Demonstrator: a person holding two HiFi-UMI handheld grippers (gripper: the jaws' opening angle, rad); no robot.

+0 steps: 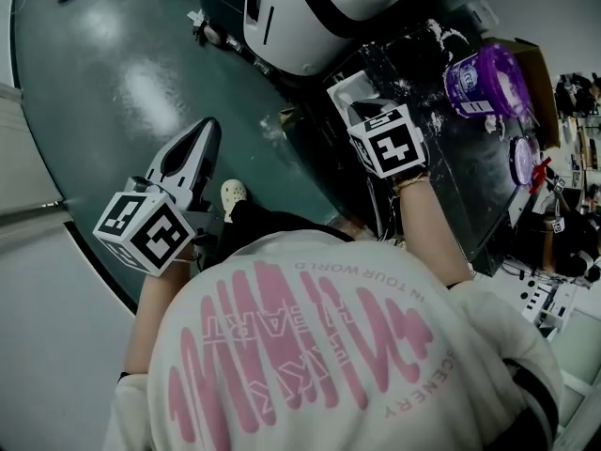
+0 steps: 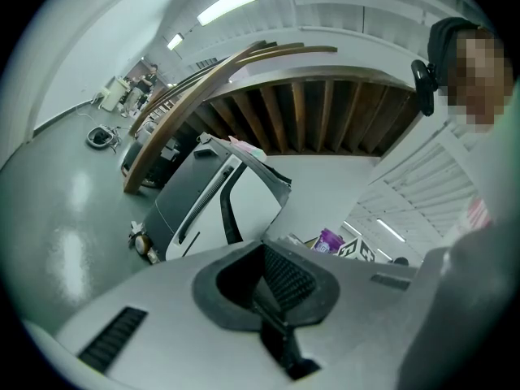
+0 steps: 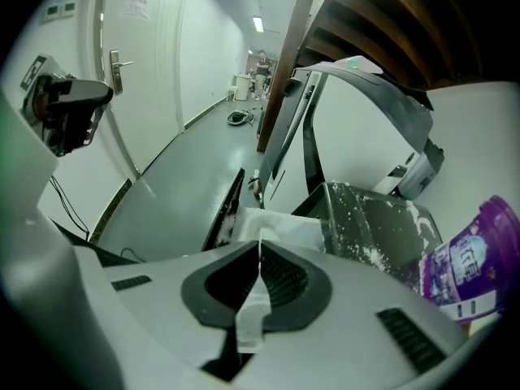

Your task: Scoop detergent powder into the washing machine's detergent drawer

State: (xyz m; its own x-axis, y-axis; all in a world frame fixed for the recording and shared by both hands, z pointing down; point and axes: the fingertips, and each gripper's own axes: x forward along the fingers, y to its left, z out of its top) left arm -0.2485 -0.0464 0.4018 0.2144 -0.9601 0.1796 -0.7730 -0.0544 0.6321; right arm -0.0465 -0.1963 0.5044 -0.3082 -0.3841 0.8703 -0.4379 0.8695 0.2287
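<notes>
Right gripper (image 3: pixel 258 276): I find the jaws pressed together on a thin white handle (image 3: pixel 250 315), which runs up between the pads to a white scoop (image 3: pixel 276 227). The scoop's bowl sits just ahead of the fingertips and tilts downward with the gripper. In the head view the same gripper (image 1: pixel 357 109) is at the left edge of a dark worktop (image 1: pixel 451 167), and the scoop (image 1: pixel 349 87) is right at that edge, close under the washing machine (image 1: pixel 310 17).

Worktop condition: white powder (image 1: pixel 437 36) is scattered across it, thickest toward the far edge. The right gripper view shows the same flecks (image 3: pixel 357 254) over the dark slab (image 3: pixel 366 210).

Detergent: a purple tub (image 1: pixel 484 78) stands on the worktop near its far right corner, well apart from the scoop. A purple-rimmed round lid (image 1: pixel 523 158) lies near it along the right edge. The tub also appears at the right of the right gripper view (image 3: pixel 467 270).

Left gripper (image 2: pixel 272 299): jaws closed against each other, nothing between them. In the head view it (image 1: pixel 205 130) is held over the green floor (image 1: pixel 113 83), off the worktop, pointing roughly level toward the machine (image 2: pixel 211 201).

I cannot single out the detergent drawer with certainty in any view.
</notes>
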